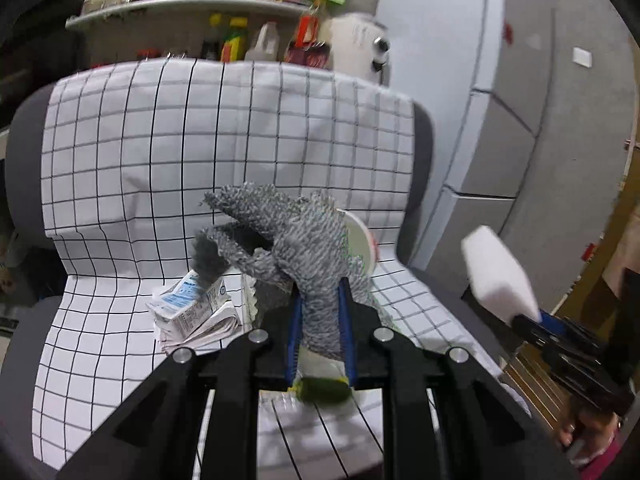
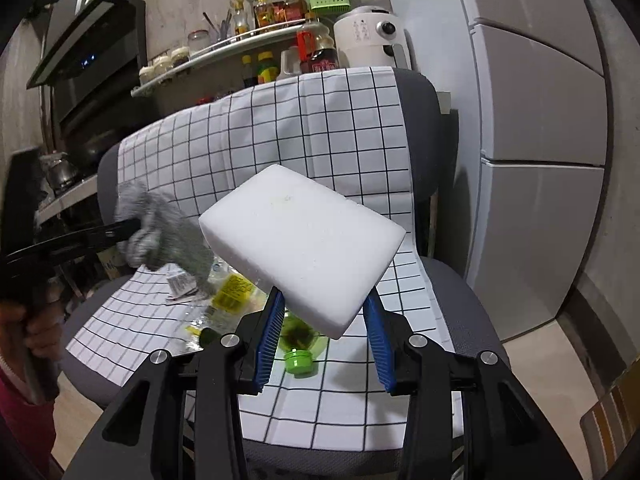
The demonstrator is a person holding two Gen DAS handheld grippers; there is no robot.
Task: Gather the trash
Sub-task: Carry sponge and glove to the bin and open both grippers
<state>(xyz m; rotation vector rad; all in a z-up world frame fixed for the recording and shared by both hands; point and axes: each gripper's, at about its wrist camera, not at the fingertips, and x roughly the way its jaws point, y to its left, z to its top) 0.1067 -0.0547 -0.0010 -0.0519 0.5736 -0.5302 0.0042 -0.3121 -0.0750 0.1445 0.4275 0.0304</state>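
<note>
My left gripper (image 1: 321, 288) is shut on a grey knit glove (image 1: 288, 236), held above the seat with its fingers flopping forward; the same glove (image 2: 168, 236) shows at the left of the right wrist view. My right gripper (image 2: 325, 297) is shut on a white foam block (image 2: 304, 240), tilted in the air over the seat's right side. On the checked cloth (image 1: 200, 140) lie a crumpled printed carton (image 1: 192, 312), a white paper cup (image 1: 360, 240) partly hidden behind the glove, a green plastic bottle (image 2: 298, 340) and a yellow-labelled clear wrapper (image 2: 232, 292).
The cloth covers a grey chair (image 2: 452, 280). Behind it stand a shelf of bottles and jars (image 2: 256, 36) and a white appliance (image 2: 368, 36). A grey fridge (image 2: 540, 120) fills the right, a range hood (image 2: 92, 40) the left. A person's hand (image 2: 36, 328) holds the left gripper.
</note>
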